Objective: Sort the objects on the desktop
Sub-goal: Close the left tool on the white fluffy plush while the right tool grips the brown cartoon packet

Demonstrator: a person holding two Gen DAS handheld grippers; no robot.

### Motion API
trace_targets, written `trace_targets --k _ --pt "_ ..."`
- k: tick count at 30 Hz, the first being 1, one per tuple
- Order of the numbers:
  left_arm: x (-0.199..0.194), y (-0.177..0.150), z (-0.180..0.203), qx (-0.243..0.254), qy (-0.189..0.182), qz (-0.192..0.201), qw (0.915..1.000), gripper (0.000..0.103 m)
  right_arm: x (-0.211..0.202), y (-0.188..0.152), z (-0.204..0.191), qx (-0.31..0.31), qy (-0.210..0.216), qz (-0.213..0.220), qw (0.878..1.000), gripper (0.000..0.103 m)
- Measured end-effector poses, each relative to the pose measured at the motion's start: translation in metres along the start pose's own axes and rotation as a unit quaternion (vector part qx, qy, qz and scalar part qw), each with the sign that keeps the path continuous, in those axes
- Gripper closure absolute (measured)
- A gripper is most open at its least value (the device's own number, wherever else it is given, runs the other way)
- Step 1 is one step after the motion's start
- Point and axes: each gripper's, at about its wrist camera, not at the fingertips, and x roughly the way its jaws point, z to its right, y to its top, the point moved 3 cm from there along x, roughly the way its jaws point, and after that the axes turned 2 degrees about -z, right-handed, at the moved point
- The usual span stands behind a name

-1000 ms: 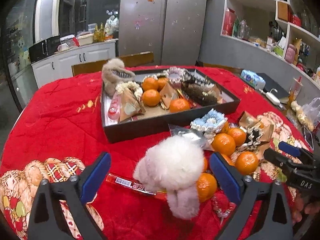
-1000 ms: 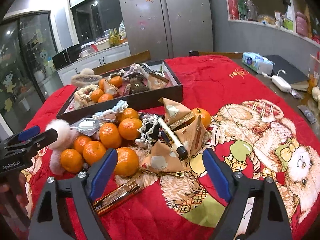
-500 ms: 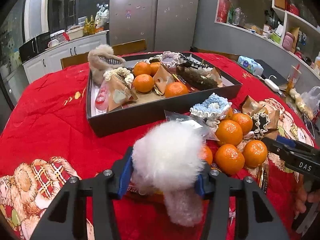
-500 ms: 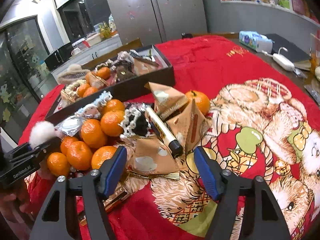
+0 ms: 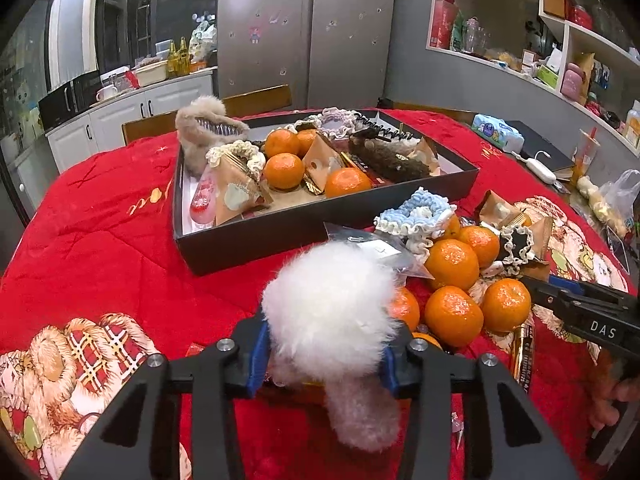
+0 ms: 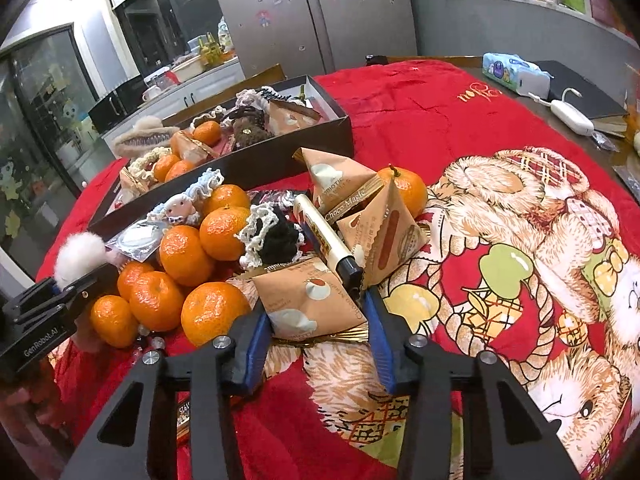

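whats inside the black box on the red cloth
The black box holds tangerines, tan triangular packets, frilly hair ties and a dark fuzzy clip. Whatever lies beneath them is covered.

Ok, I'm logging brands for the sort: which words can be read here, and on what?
"Choco Magic": brown packet.
"DAS": right tool.
"GenRobot.AI": left tool.
Gold script on red cloth: unreadable.
Pen, gold bar, other packets' small print: too blurred.

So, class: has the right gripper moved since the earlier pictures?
Yes. The right gripper has come forward to the brown triangular packet, its jaws closing on it, judged against the black tray.
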Motion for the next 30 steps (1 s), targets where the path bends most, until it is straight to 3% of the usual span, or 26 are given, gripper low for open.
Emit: trace_targets --k 8,19,30 --pt "-0.014 0.001 -0.004 -0.009 -0.001 0.013 0.9999 0.058 -0.006 -0.001 0.000 0.009 0.006 -0.002 1.000 0.061" --pt "-0.044 0.002 -0.014 -0.023 0.009 0.038 0.9990 0.058 -0.035 0.004 -0.004 0.003 0.004 0.029 1.000 0.061" --pt "-0.083 -0.010 -0.031 -0.042 0.029 0.058 0.9970 0.058 -0.049 0.007 -0.038 -0.033 0.036 0.044 0.998 0.061"
